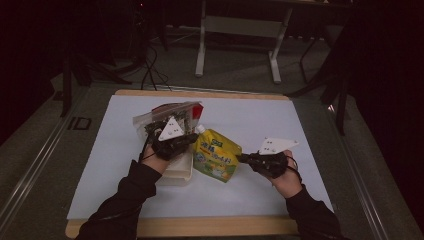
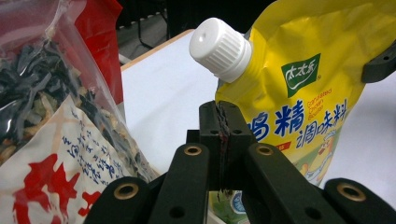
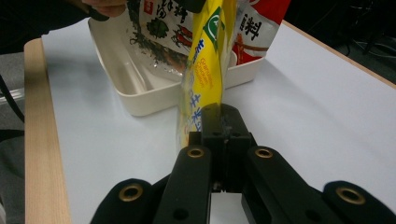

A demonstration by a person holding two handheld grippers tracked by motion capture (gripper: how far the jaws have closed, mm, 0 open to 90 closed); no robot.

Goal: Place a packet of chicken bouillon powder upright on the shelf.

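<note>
Both claws clamp the yellow seasoning pouch (image 1: 217,154), left claw (image 2: 223,126) below its cap, right claw (image 3: 219,122) at mid-frame edge; thin-edge grips could slip, dropping it.

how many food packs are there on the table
2, as far as shows. A yellow pouch with a white cap sits mid-table between the two grippers. A clear bag of dried food stands in the white tray to its left. The tray may hide more.
</note>
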